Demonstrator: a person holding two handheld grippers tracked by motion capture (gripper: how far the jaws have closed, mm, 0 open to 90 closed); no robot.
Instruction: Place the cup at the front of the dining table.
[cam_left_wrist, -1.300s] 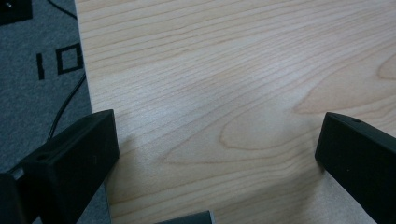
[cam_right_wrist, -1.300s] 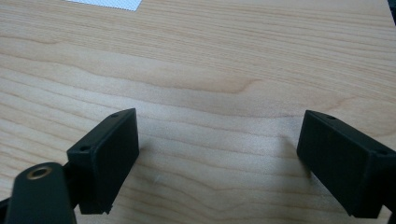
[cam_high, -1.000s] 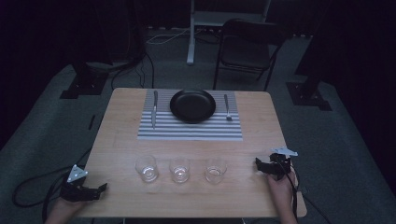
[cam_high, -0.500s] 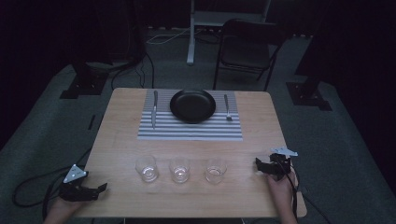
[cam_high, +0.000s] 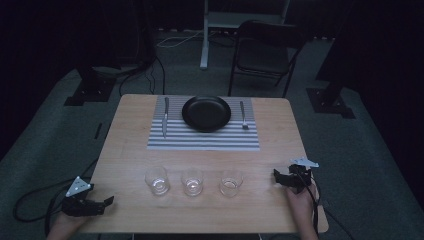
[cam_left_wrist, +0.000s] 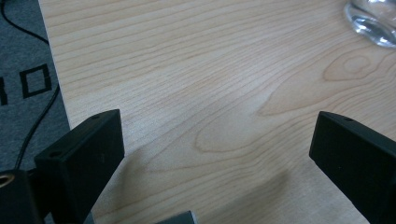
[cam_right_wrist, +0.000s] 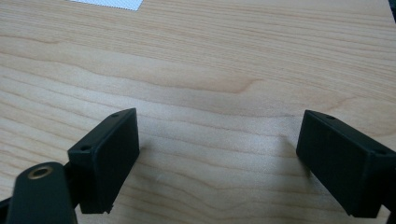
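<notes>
Three clear glasses stand in a row on the wooden table (cam_high: 130, 150): left glass (cam_high: 157, 180), middle glass (cam_high: 192, 181), right glass (cam_high: 230, 182). Behind them a striped placemat (cam_high: 202, 137) carries a black plate (cam_high: 206, 113), a knife (cam_high: 165, 116) and a fork (cam_high: 243, 116). My left gripper (cam_high: 106, 202) rests open at the table's near left corner, left of the glasses. My right gripper (cam_high: 276, 176) sits open on the table, right of the right glass. In the left gripper view the left gripper (cam_left_wrist: 217, 140) spans bare wood, with a glass (cam_left_wrist: 373, 21) at the upper right. The right gripper (cam_right_wrist: 219, 135) holds nothing.
A dark folding chair (cam_high: 265, 55) and a desk leg (cam_high: 204, 35) stand beyond the table's far edge. Black stand bases (cam_high: 87, 92) (cam_high: 330, 102) sit on the carpet at either side. A cable (cam_high: 35, 202) trails off the left gripper over the floor.
</notes>
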